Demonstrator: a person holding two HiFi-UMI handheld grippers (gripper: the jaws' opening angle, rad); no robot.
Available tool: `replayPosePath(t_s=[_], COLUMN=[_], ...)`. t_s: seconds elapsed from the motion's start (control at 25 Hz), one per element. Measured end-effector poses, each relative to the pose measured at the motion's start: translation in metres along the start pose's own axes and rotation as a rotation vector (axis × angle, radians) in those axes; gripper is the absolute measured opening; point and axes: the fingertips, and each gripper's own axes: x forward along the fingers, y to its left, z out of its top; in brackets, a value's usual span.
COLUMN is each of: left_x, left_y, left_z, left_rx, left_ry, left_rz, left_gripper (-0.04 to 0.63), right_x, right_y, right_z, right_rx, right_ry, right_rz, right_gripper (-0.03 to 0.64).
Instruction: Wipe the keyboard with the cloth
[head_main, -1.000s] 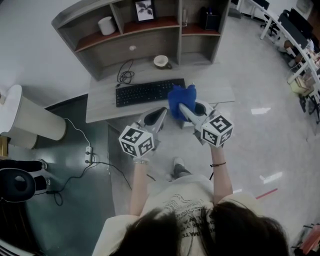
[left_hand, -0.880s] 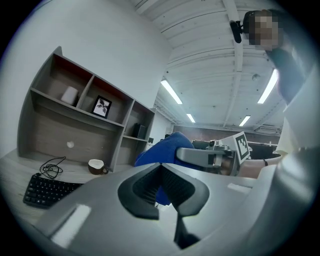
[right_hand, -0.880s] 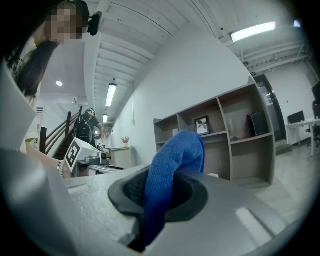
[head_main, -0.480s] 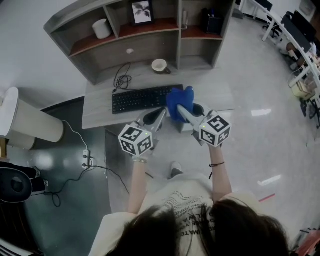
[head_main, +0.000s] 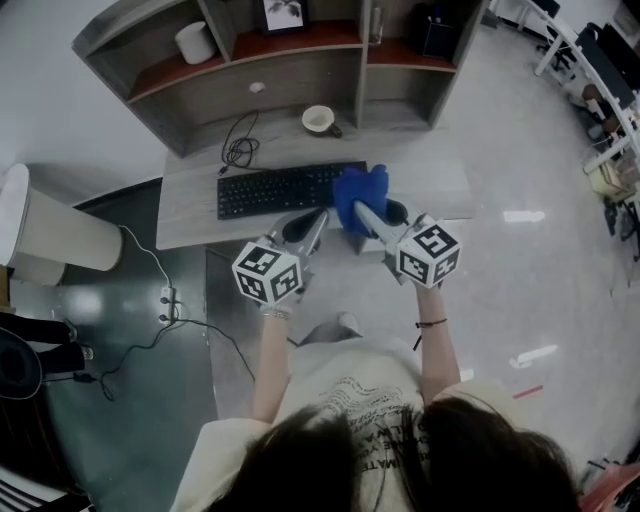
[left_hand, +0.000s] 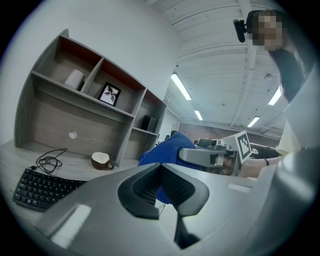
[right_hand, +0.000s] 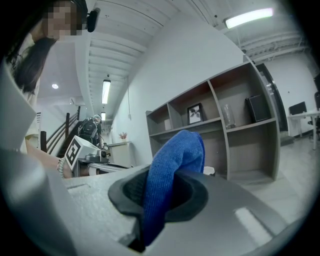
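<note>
A black keyboard (head_main: 278, 188) lies on the grey desk (head_main: 430, 180), cable running back. My right gripper (head_main: 362, 212) is shut on a blue cloth (head_main: 358, 195), which bunches up over the keyboard's right end; the cloth (right_hand: 172, 172) is pinched between the jaws in the right gripper view. My left gripper (head_main: 318, 222) hovers at the desk's front edge, just below the keyboard, jaws shut with nothing between them (left_hand: 159, 184). The keyboard (left_hand: 42, 187) shows low left in the left gripper view, with the cloth (left_hand: 167, 150) beyond.
A white cup (head_main: 320, 120) stands behind the keyboard. A shelf unit (head_main: 270, 60) with a framed picture, roll and dark box backs the desk. A white bin (head_main: 45, 235) and a power strip (head_main: 167, 297) with cables lie on the floor at left.
The view has shifted slightly; both grippers stay close to the desk's front edge. The cloth remains held over the keyboard's right end.
</note>
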Motion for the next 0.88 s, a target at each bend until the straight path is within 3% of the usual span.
replayPosePath(t_s=[0.88], left_x=[0.051], left_y=[0.066], left_z=[-0.02], left_rx=[-0.063], left_ry=[0.108], left_rz=[-0.096], left_gripper=[0.005], right_x=[0.054], right_y=[-0.064], right_z=[-0.023], right_rx=[0.062], right_ry=[0.059], right_rz=[-0.12], right_gripper=[0.058])
